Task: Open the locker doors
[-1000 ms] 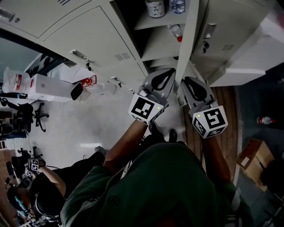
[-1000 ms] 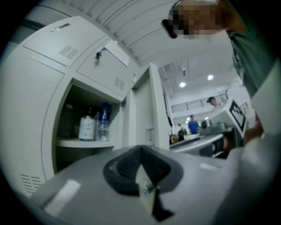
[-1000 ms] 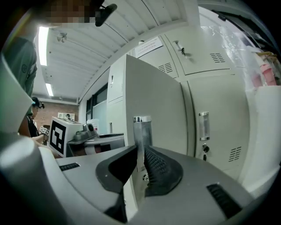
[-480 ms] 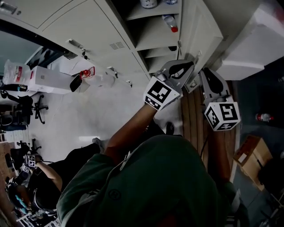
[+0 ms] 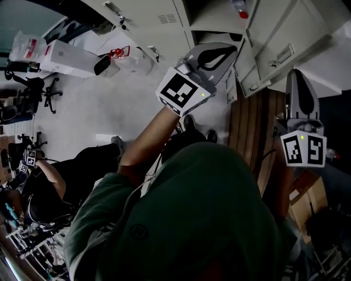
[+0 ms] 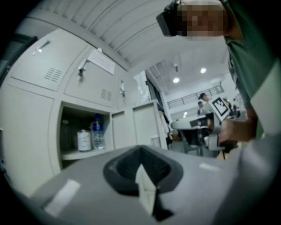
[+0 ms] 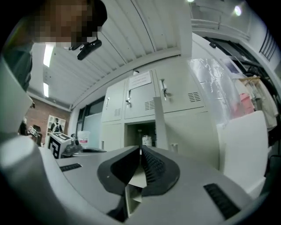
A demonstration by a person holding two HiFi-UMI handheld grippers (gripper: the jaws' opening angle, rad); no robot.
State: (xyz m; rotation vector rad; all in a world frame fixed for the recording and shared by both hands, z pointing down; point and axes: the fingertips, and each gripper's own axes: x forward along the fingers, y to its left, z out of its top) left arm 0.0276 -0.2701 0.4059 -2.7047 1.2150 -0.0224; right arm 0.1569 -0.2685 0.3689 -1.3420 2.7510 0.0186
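The grey lockers (image 5: 142, 16) fill the top of the head view. One compartment (image 5: 216, 19) stands open, a red-capped bottle (image 5: 239, 7) lying on its shelf, and its door (image 5: 274, 35) is swung out to the right. My left gripper (image 5: 235, 50) is shut and empty, just in front of that opening. My right gripper (image 5: 299, 72) hangs right of the door, off it; its jaws have just been closing and now meet on nothing. The left gripper view shows shut jaws (image 6: 140, 150) and the open shelf (image 6: 85, 137). Shut jaws (image 7: 140, 149) face the edge-on door (image 7: 160, 127) in the right gripper view.
A white box (image 5: 66, 57) and a plastic bag (image 5: 24, 44) sit at the far left beside an office chair (image 5: 30, 88). A seated person (image 5: 49, 181) is at lower left. A cardboard box (image 5: 307, 203) lies on the right, next to wooden flooring (image 5: 249, 131).
The locker door has swung from edge-on between the grippers to wide open on the right. The right gripper drew away to the right and down; the left shifted slightly.
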